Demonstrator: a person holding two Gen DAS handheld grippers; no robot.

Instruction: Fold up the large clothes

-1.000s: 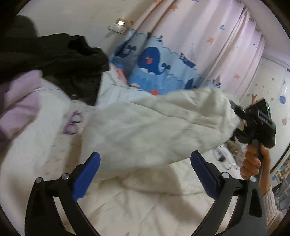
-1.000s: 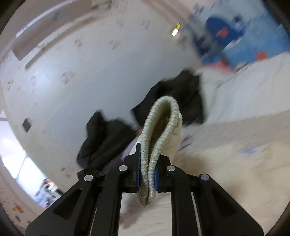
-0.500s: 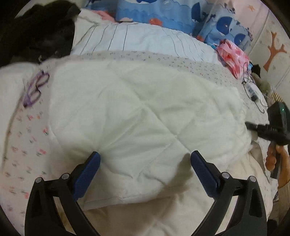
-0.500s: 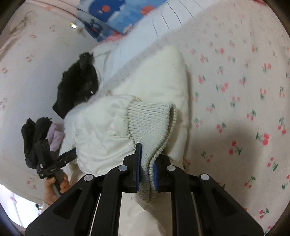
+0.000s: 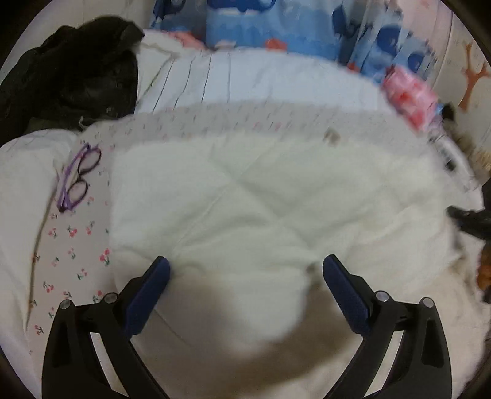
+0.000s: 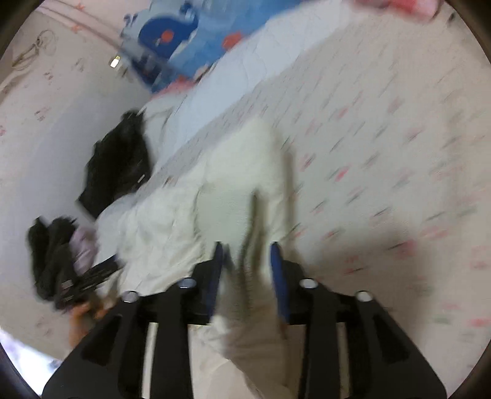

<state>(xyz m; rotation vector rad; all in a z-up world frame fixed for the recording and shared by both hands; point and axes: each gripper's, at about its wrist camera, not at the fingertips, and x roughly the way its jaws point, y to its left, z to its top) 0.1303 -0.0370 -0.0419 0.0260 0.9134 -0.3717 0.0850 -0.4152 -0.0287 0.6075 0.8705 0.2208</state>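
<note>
Two blue-padded fingers of the left gripper stand wide apart in the left wrist view, w/ nothing clamped between them. Just past the tips lies the white puffy jacket, spread flat on the bed sheet, which has little cherry prints. The jacket has stitched lines crossing on it. Its near edge sits between the two pads, but they don't pinch it. Purple glasses lie on the sheet, just beside the jacket's left edge. A black garment is heaped at the far left corner of the bed. Behind the bed hangs a blue whale curtain. A pink bundle sits at the far right. Part of the right gripper shows dark at the right edge.

Next, the right wrist view, blurry. The right gripper has its fingers a bit apart. The jacket's ribbed cuff sits in the gap, loose, not squeezed. The jacket lies on the cherry sheet, stretching away from the gripper. Another black and purple clothes pile sits at the left. The left gripper shows blurry near it, w/ a hand below.
</note>
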